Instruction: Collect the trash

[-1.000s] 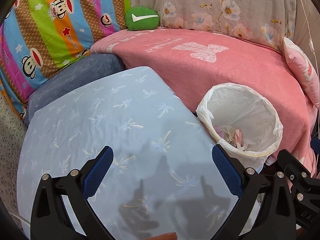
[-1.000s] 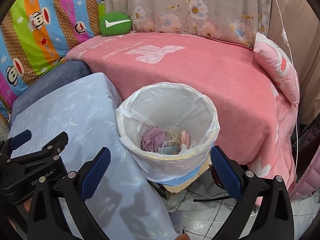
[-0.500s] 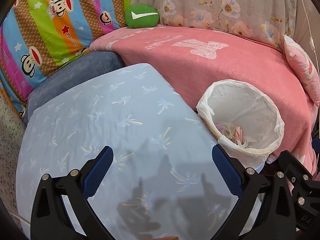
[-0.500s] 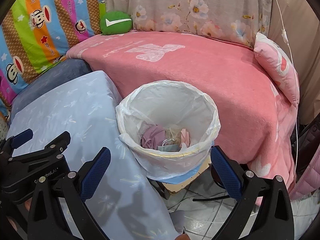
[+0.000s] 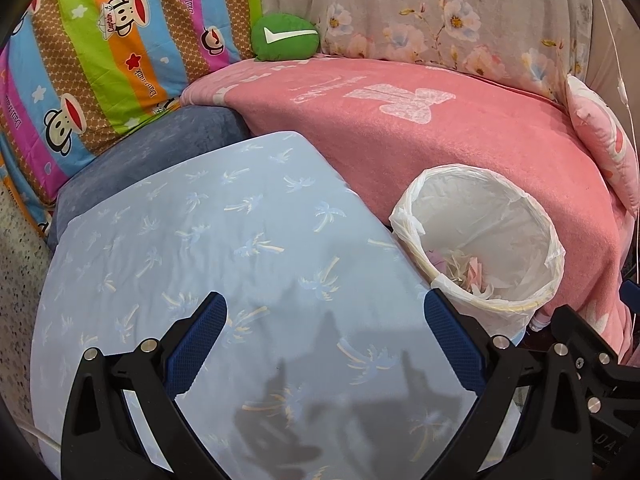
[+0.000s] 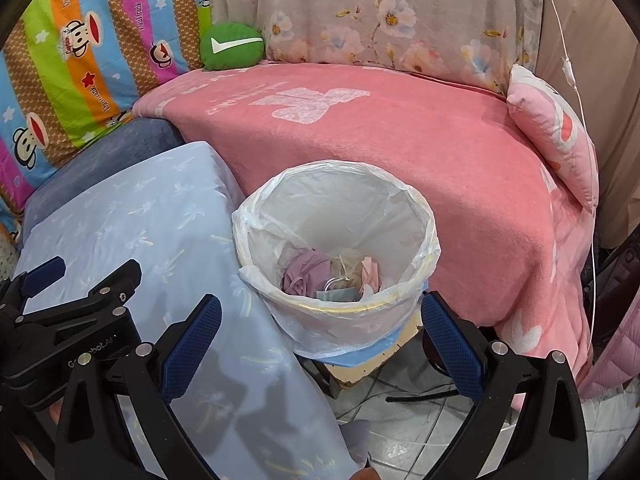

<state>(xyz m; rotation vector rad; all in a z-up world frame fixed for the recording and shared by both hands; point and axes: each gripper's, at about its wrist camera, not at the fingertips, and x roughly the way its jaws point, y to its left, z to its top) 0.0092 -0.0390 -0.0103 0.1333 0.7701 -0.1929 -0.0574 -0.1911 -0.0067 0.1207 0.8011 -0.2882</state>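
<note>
A round bin lined with a white plastic bag (image 6: 416,216) (image 5: 532,216) stands between the light blue table cover and the pink sofa. Inside lie a purple mask (image 6: 306,272), crumpled wrappers and pink paper scraps (image 6: 370,274). My right gripper (image 6: 320,334) is open, its blue pads on either side of the bin's near wall, nothing held. My left gripper (image 5: 324,340) is open and empty above the blue cloth (image 5: 224,240), left of the bin. The left tool (image 6: 68,320) shows at the lower left of the right wrist view.
A pink blanket (image 6: 380,128) covers the sofa, with a green pouch (image 6: 232,46) at the back and a pink cushion (image 6: 556,132) at the right. Striped cartoon bedding (image 5: 100,52) hangs at left. A white cord (image 6: 580,128) dangles on the right. Tiled floor (image 6: 400,432) lies below the bin.
Both views have drifted slightly back and up from the bin. Both grippers stayed open and empty.
</note>
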